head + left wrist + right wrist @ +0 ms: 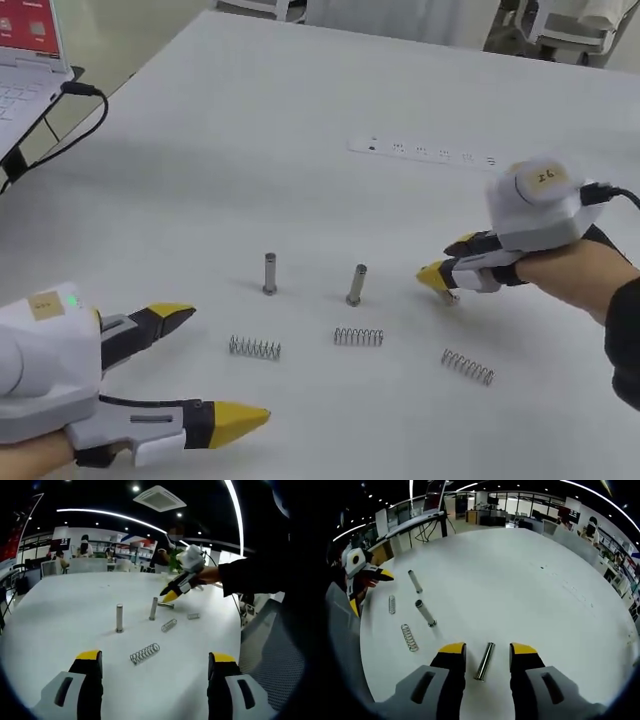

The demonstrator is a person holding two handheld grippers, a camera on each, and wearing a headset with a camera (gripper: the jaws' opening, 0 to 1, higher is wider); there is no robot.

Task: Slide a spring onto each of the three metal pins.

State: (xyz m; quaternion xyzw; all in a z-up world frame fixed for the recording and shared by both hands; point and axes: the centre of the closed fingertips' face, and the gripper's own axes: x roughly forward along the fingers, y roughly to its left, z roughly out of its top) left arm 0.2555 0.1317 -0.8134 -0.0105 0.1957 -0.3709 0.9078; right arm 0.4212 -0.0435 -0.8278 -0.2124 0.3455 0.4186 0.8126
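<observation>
Left claw (228, 362), near left: wide open, empty. Right claw (488, 649), half open, straddles fallen pin (484, 661) on worktop (300, 150), unclamped; probably to stand it up. Left pin (270, 273), middle pin (357, 284) upright. Left spring (255, 348), middle spring (358, 337), right spring (467, 367) lie nearer, unfitted.

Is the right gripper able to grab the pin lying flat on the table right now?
Probably yes. The right gripper has its jaws open with the lying pin between them on the table; the nearest spring and upright pin stand off to one side.
</observation>
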